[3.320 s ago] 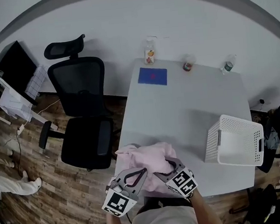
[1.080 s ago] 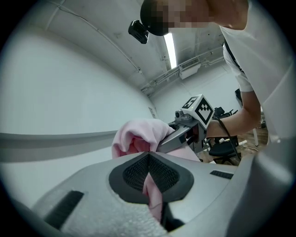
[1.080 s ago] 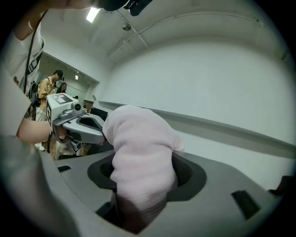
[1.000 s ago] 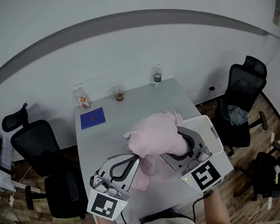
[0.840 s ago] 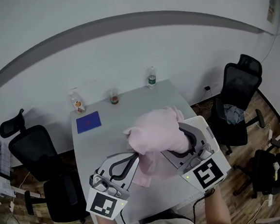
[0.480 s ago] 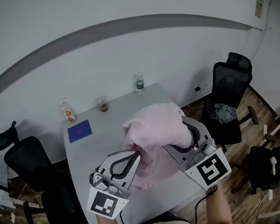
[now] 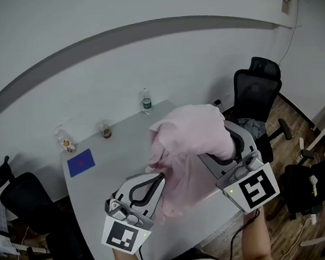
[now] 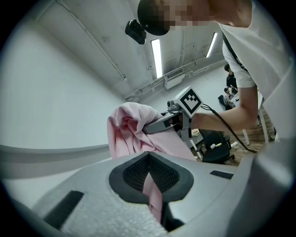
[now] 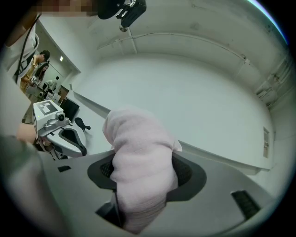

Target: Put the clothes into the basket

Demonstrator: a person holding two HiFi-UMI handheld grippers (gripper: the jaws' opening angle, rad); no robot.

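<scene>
The pink garment (image 7: 192, 146), which lay bunched at the near edge of the tabletop (image 7: 93, 183), now hangs clear of it, carried up and toward the right edge. The right gripper (image 7: 235, 148) has climbed higher than the left gripper (image 7: 155, 178), and the cloth now drapes over it.

soft, even indoor light from long ceiling lamps (image 8: 156, 52) (two glow overhead); weak shadows, strong fisheye bending, dark rounded corners, blurred near foreground.
</scene>
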